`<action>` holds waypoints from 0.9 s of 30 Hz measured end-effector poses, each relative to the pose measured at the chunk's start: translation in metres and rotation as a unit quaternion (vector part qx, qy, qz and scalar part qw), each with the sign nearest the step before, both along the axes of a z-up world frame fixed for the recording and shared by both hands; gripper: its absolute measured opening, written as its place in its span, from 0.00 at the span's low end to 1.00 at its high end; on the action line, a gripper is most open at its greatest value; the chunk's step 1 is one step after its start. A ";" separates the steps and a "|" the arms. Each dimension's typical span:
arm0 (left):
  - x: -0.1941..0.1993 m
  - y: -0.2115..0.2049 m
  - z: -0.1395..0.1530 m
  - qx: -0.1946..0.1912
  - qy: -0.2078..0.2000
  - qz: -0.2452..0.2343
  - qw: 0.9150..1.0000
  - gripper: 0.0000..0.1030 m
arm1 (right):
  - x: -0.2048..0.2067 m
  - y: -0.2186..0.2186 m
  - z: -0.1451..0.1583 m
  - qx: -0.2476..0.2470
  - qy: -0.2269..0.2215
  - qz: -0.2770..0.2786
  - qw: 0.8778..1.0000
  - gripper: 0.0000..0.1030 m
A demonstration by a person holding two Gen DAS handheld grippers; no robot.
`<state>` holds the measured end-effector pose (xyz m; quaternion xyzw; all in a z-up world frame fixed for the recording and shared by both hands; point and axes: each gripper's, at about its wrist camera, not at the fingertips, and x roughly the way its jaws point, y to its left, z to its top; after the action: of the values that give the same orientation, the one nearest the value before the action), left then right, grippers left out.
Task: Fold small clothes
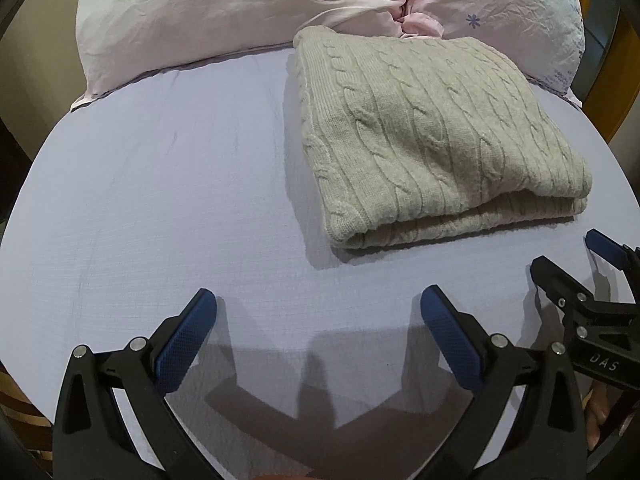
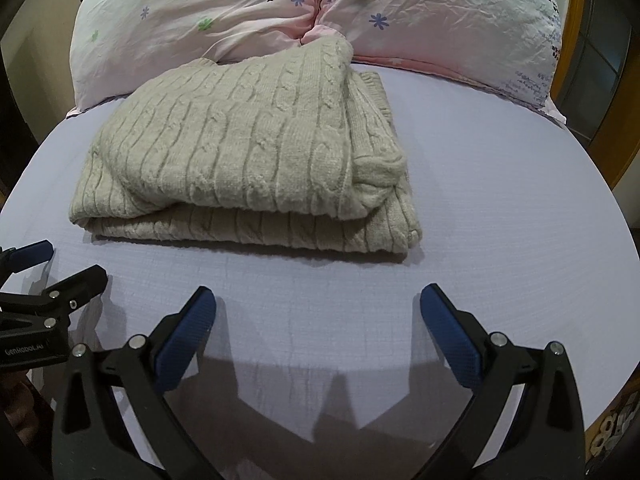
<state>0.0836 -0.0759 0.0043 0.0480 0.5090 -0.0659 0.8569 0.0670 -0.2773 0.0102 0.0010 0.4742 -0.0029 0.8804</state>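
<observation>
Judging fold complete: sweater [image 2: 248,160] lies folded on sheet [image 1: 160,200], far edge touching pillow [image 1: 224,12]. Left gripper [image 1: 318,312] and right gripper [image 2: 318,312] both spread wide, holding nothing, near sweater's front edge. Right-side layers look uneven, possibly needing tidying. Open sheet left and front.

Sweater [image 1: 432,132] chunky cable knit, fuzzy; bedsheet [image 1: 160,200] smooth matt cloth.

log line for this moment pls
stage: sweater folded on bed sheet | left gripper open, empty | right gripper open, empty | pillows behind
</observation>
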 end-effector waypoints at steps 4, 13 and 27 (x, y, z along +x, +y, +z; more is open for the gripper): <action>0.000 -0.002 -0.001 0.000 -0.005 0.002 1.000 0.99 | 0.000 0.000 0.000 0.000 -0.001 0.001 1.000 0.98; -0.002 -0.002 -0.001 -0.001 -0.009 0.002 1.000 0.99 | 0.000 0.000 0.000 0.000 -0.001 0.000 1.000 0.98; -0.002 -0.001 -0.001 -0.001 -0.010 0.000 1.000 0.99 | 0.000 0.000 0.000 0.000 -0.001 0.000 1.000 0.98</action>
<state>0.0818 -0.0766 0.0037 0.0473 0.5007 -0.0662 0.8618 0.0673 -0.2778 0.0102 0.0007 0.4729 -0.0030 0.8811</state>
